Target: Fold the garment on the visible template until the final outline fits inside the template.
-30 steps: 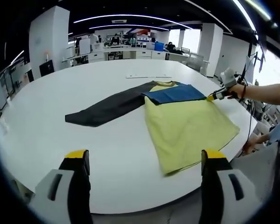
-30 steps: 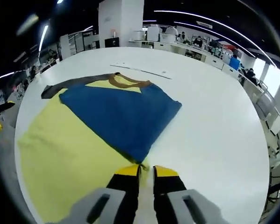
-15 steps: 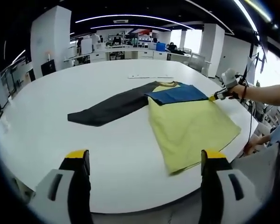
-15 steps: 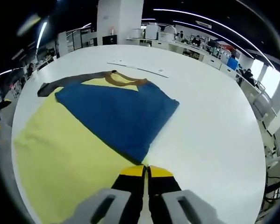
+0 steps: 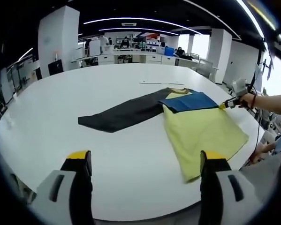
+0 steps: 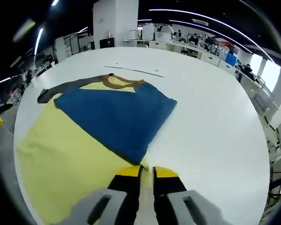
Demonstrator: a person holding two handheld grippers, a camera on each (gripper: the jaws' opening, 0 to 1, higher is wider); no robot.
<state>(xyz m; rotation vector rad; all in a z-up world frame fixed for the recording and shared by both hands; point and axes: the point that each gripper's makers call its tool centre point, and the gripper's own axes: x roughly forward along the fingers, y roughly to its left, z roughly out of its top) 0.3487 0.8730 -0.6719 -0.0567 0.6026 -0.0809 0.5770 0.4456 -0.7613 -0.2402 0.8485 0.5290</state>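
Garment (image 5: 196, 129) is lying flat on the white table (image 5: 60, 108), its dark sleeve (image 5: 121, 115) extending outward and its blue sleeve (image 6: 114, 115) folded across the yellow body. Right gripper (image 6: 147, 171) is pinching the blue sleeve's cuff. Left gripper (image 5: 142, 159) is hovering with jaws apart, near the table edge.

left gripper (image 5: 145, 164): grey body, black fingers (image 5: 81, 187), yellow tips
right gripper (image 6: 146, 172): same colours
wrist (image 5: 254, 99): dark band
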